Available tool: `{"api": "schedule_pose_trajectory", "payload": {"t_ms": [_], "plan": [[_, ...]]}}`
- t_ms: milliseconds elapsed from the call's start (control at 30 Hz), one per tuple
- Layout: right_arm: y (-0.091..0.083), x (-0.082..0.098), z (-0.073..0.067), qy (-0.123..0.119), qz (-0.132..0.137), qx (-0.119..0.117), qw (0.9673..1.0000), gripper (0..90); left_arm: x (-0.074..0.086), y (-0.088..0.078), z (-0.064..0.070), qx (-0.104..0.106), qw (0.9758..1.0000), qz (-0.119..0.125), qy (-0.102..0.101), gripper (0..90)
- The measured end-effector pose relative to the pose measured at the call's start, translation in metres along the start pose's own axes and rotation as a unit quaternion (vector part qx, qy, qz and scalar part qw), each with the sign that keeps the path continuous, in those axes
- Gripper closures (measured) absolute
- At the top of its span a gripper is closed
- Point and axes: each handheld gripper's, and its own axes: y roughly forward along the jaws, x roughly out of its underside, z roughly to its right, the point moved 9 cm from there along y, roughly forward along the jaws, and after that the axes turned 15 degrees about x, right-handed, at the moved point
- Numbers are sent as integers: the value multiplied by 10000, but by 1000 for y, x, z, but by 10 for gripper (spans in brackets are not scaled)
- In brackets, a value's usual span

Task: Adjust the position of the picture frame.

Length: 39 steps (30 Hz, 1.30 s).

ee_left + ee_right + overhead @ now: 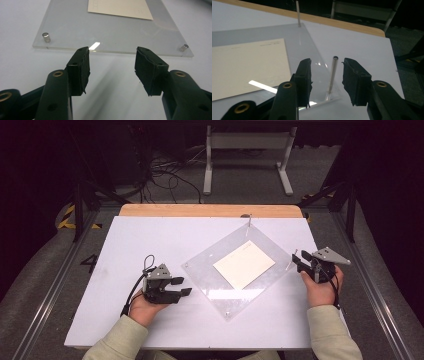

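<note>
Two grippers are working at the edges of a clear acrylic plate point(220, 280) that is lying flat on the white table point(150, 240), turned like a diamond. A cream sheet of paper point(244, 265) is lying on the plate's middle.

The right gripper point(297, 261) is hovering at the plate's right corner, where a thin metal pin point(332, 76) is standing upright in the plate. In the right gripper view that pin is rising between the two black jaws, which are standing apart; neither pad is pressing on it, and a gap is showing on each side. A second long pin point(297, 13) is standing at the plate's far corner, well beyond the jaws.

The left gripper point(184, 287) is resting low over the table just short of the plate's left edge. Its jaws are also standing apart with only bare table between them. In the left gripper view, the plate's near edge is running just ahead of the fingertips, with one short metal stud point(46, 37) at the corner off the left jaw and another stud point(184, 47) at the corner off the right jaw.
</note>
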Motion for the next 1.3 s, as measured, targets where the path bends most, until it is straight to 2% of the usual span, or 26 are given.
{"api": "schedule_pose_trajectory", "payload": {"t_ms": [67,133,200,267,367,400,467,533,633,733,800,867,967,1033,1067,1100,1167,1200,1267,1300], "plan": [[-6,-2,-4,1,47,-73,10000,578,-2,-1,-1,-52,10000,60,27,463],[-19,-4,-14,-84,175,-182,9996,578,-7,-4,-5,-153,9999,37,49,469],[-29,-6,-24,-118,248,-338,9991,578,-12,-8,-9,-268,9996,119,3,485],[-39,-8,-35,-179,281,-571,9978,577,-16,-11,-15,-303,9993,181,-101,487],[-53,-10,-53,-294,332,-1001,9940,582,-22,-11,-25,-419,9989,167,-115,485],[-53,-10,-53,-294,332,-1001,9940,582,-22,-11,-25,-419,9989,167,-115,485],[-63,-6,-67,-338,343,-1306,9903,608,-26,-12,-34,-564,9982,162,-111,486],[-68,-2,-75,-398,289,-1460,9881,631,-28,-11,-39,-717,9973,98,-76,504],[-75,3,-87,-436,259,-1745,9833,648,-33,-9,-45,-692,9975,97,-75,528],[-81,8,-97,-527,163,-1947,9793,663,-37,-7,-53,-807,9967,37,-33,548],[-86,13,-103,-566,22,-2076,9766,683,-39,-5,-58,-781,9967,167,-107,565],[-89,16,-109,-590,-70,-2189,9739,697,-38,0,-64,-723,9972,172,-95,572],[-93,20,-117,-648,-153,-2327,9703,701,-32,8,-72,-769,9967,108,-235,575],[-96,23,-123,-669,-187,-2450,9670,691,-31,11,-77,-764,9962,191,-384,577],[-96,23,-123,-669,-187,-2450,9670,691,-31,11,-77,-764,9962,191,-384,581],[-98,24,-126,-696,-193,-2505,9654,686,-31,13,-80,-781,9959,227,-396,581],[-100,27,-133,-791,-215,-2588,9624,675,-30,16,-83,-840,9957,217,-314,596],[-102,30,-138,-848,-244,-2661,9599,669,-29,20,-82,-831,9960,190,-256,608],[-102,31,-139,-869,-246,-2681,9591,665,-29,22,-83,-870,9959,146,-178,620],[-104,33,-143,-914,-255,-2745,9569,659,-27,25,-84,-954,9954,70,-99,632]]}}
